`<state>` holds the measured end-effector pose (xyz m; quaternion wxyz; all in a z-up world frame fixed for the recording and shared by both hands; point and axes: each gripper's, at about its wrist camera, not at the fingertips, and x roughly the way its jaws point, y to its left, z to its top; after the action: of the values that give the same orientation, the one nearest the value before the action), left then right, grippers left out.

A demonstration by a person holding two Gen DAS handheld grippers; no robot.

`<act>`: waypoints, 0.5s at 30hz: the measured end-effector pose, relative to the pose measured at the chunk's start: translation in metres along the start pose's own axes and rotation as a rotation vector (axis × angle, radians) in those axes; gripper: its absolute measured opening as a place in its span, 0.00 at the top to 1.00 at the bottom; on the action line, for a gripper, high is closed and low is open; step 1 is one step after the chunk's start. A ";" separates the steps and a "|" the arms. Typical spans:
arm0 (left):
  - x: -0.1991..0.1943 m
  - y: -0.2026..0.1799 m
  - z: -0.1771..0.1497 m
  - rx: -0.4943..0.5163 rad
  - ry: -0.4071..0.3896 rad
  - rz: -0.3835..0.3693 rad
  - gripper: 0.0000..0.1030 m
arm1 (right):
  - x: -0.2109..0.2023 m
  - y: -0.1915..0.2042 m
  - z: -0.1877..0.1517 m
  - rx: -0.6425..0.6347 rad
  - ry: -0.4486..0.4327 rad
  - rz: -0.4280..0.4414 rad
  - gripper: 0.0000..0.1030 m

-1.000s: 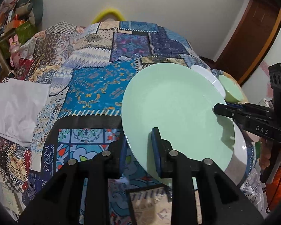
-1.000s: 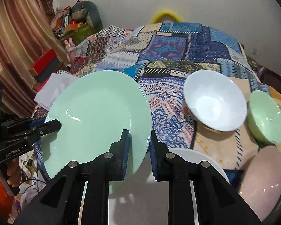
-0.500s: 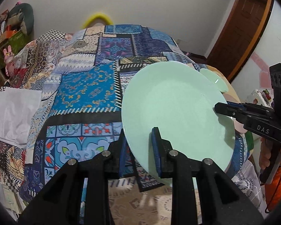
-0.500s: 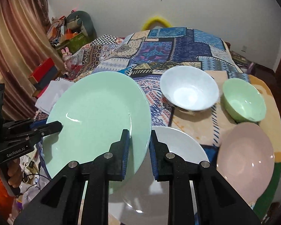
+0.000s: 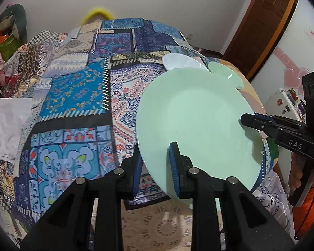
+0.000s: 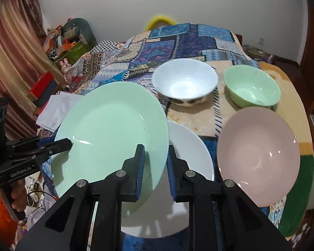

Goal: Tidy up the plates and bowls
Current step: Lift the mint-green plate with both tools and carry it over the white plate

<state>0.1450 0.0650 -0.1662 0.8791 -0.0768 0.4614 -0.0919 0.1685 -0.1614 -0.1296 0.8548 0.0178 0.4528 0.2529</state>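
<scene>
A pale green plate [image 5: 198, 121] [image 6: 111, 129] hangs tilted above the table, gripped at two opposite rims. My left gripper [image 5: 155, 167] is shut on its near-left rim, and my right gripper [image 6: 155, 156] is shut on its right rim. Each wrist view shows the other gripper clamped on the far edge: the right gripper [image 5: 247, 121] and the left gripper [image 6: 67, 144]. Under the green plate's right side lies a white plate [image 6: 188, 146], with a pink plate [image 6: 257, 156] beside it. Behind them stand a white bowl [image 6: 184, 81] and a green bowl [image 6: 251, 87].
A patchwork cloth [image 5: 77, 96] covers the round table. A folded white cloth [image 5: 6, 125] lies at its left edge. Boxes and clutter [image 6: 62, 44] stand by the curtain at the left. A wooden door [image 5: 259, 25] and a white fridge [image 5: 282, 102] are on the right.
Both grippers have carried the green plate to the right across the table. The white and pink plates have come further into the right wrist view. Both grips are unchanged.
</scene>
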 end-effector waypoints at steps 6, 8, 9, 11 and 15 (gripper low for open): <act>0.017 -0.014 -0.004 0.015 0.034 -0.014 0.76 | 0.001 -0.016 -0.012 0.043 0.015 -0.008 0.82; 0.022 -0.017 -0.006 0.019 0.044 -0.019 0.76 | 0.002 -0.020 -0.015 0.053 0.020 -0.009 0.82; 0.024 -0.019 -0.006 0.021 0.049 -0.021 0.76 | 0.003 -0.023 -0.017 0.057 0.024 -0.009 0.82; 0.030 -0.021 -0.007 0.025 0.061 -0.022 0.76 | 0.005 -0.025 -0.020 0.066 0.034 -0.009 0.82; 0.041 -0.023 -0.010 0.025 0.083 -0.018 0.76 | 0.011 -0.031 -0.026 0.084 0.054 -0.009 0.82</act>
<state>0.1575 0.0326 -0.1990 0.8592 -0.0662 0.4956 -0.1087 0.1660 -0.1884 -0.1616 0.8418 0.0448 0.4862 0.2301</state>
